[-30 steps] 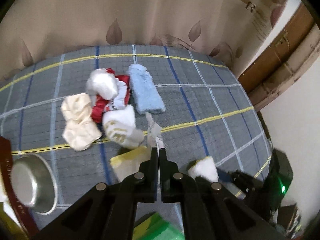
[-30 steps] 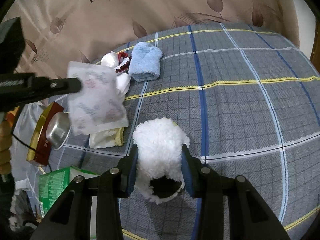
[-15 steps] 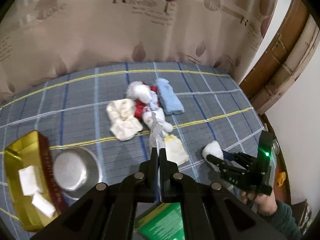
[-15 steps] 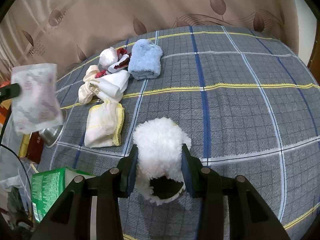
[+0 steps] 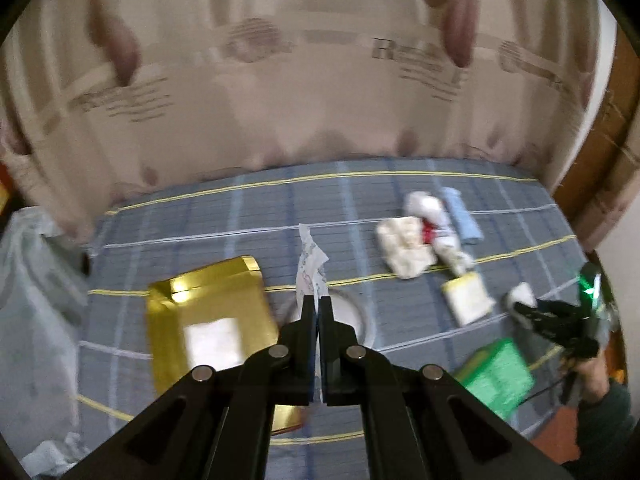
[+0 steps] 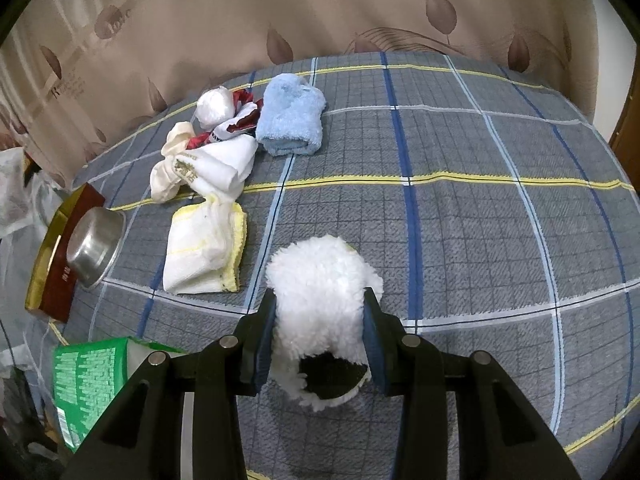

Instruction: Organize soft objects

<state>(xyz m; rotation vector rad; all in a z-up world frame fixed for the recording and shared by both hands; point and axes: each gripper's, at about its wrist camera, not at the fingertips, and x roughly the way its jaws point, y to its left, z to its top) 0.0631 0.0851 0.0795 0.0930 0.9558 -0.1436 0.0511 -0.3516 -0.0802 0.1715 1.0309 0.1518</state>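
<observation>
Fluffy white sock pinched, thin packet held aloft

White fluffy sock (image 6: 320,280) sits near, squeezed between the right gripper (image 6: 320,320) pads on the checked bedspread (image 6: 480,200). Left gripper (image 5: 318,304), jaws pressed together, pinches one thin packet (image 5: 310,264) above one steel bowl (image 6: 94,246). One blue towel (image 6: 290,120) lies far.

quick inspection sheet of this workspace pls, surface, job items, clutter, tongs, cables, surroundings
surface: grey plaid bedcover, blue and yellow lines.
job's things: light blue towel; heap of white and red cloths; yellow-edged white cloth, lying apart.
clutter: gold box; steel bowl leaning on it; green carton.
tongs: left tongs shut on a thin printed packet; right tongs shut on a fluffy white item.
cables: nothing seen for certain.
surroundings: beige leaf-print curtain; clear plastic bags at the left edge.
</observation>
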